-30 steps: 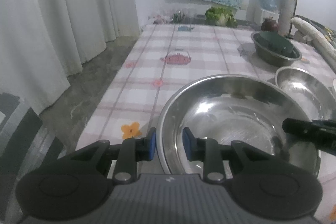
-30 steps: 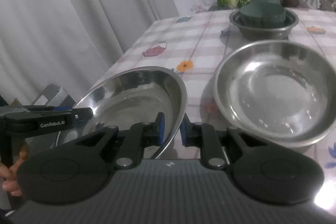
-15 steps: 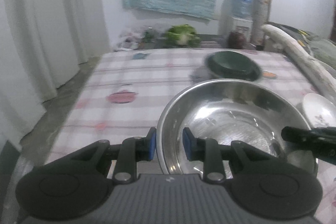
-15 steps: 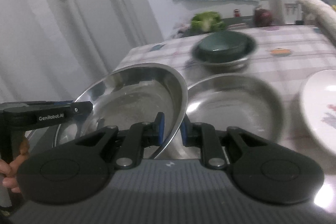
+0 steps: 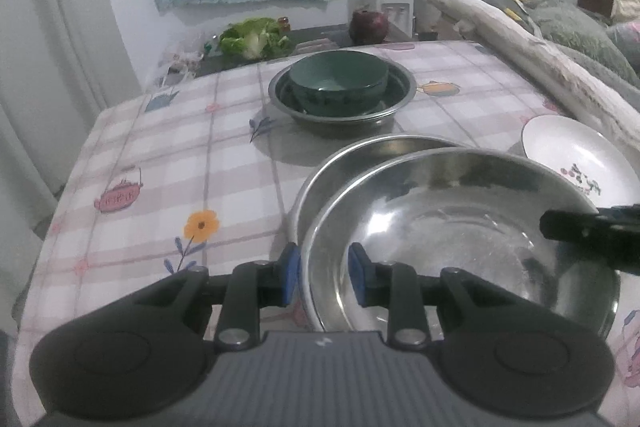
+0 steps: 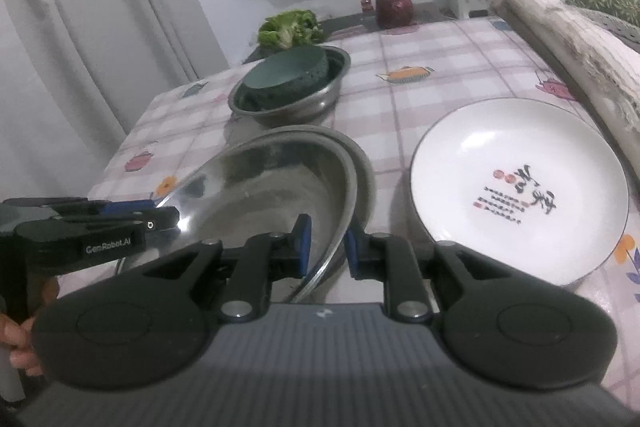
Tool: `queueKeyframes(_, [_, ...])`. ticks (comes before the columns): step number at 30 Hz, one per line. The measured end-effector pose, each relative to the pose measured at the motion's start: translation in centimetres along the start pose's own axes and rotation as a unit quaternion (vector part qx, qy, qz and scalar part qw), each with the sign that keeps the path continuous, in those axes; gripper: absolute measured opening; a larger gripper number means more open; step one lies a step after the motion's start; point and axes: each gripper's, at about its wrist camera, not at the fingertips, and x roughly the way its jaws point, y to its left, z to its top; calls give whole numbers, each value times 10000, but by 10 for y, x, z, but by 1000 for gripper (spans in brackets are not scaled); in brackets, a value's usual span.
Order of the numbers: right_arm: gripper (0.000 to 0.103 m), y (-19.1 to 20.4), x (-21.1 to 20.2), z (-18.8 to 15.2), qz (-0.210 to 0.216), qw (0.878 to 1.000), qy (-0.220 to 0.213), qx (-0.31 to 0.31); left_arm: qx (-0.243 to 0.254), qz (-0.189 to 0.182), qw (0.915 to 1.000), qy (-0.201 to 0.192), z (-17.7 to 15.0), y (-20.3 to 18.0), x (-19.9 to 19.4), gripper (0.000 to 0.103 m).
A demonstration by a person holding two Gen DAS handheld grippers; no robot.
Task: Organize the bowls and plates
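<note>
My left gripper (image 5: pixel 322 277) is shut on the left rim of a large steel bowl (image 5: pixel 452 227). My right gripper (image 6: pixel 326 247) is shut on the same bowl's (image 6: pixel 264 187) right rim. Together they hold it just above a second steel bowl (image 5: pixel 360 155) on the table, whose rim shows behind and beside it (image 6: pixel 366 171). A white plate (image 6: pixel 516 183) with red and black print lies to the right. A green bowl (image 5: pixel 338 77) sits inside a smaller steel bowl (image 5: pixel 396 95) farther back.
The table (image 5: pixel 160 155) has a checked pink cloth and its left edge drops off near white curtains (image 6: pixel 80 27). Greens (image 5: pixel 256 37) and a dark red round thing (image 5: pixel 368 23) stand at the far end. A rolled white cloth (image 6: pixel 560 19) runs along the right side.
Both grippers carried the large steel bowl to the right, from beside the second steel bowl to over it. The white plate has come into fuller view.
</note>
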Motion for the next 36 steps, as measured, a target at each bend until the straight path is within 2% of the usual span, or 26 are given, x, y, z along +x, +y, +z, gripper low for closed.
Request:
queueKeyframes(3, [21, -2, 4, -1, -17, 9999, 79, 74, 42, -24, 10000, -37, 2, 0, -2, 29])
queueKeyframes(6, [29, -5, 6, 1, 45, 9997, 102, 209, 27, -21, 9999, -96, 3, 4, -4, 34])
queueKeyframes(10, [35, -6, -2, 2, 3, 9996, 23, 282, -117, -38, 9998, -124, 5, 13, -6, 37])
queueKeyframes(13, [37, -10, -4, -1, 87, 9988, 65, 487, -218, -50, 9997, -138, 7, 19, -5, 41])
queueKeyframes(21, [37, -13, 12, -11, 222, 9947, 270, 970, -304, -17, 9995, 103, 7, 24, 19, 42])
queueKeyframes(27, [37, -11, 28, -10, 218, 9928, 370, 1116, -397, -31, 9991, 165, 3, 24, 32, 41])
queueKeyframes(29, [37, -11, 33, -9, 237, 9927, 370, 1121, -403, 20, 9989, 238, 1, 25, 36, 34])
queueKeyframes(33, [32, -13, 41, -9, 322, 9913, 407, 1209, -212, 151, 9993, 272, -2, 24, 38, 32])
queueKeyframes(36, [31, -9, 45, -10, 423, 9907, 469, 1208, -258, 246, 9990, 274, -4, 28, 36, 28])
